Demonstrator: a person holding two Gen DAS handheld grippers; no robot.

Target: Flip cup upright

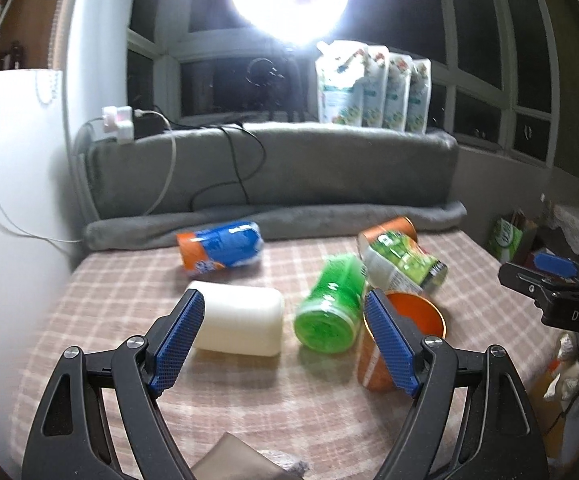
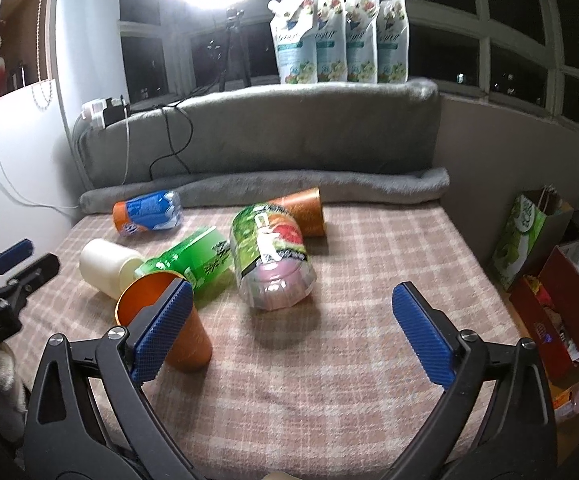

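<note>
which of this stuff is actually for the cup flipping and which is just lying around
For the job:
upright orange cup
orange cup on its side
left gripper
right gripper

Just lying about:
white bottle
green bottle
blue-labelled bottle
refill pouches

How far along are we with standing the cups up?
One orange cup already stands upright, mouth up, near the front. Nothing is in hand: the left gripper and right gripper are both open and empty. A second orange cup, the white cup and the other containers lie on their sides.
</note>
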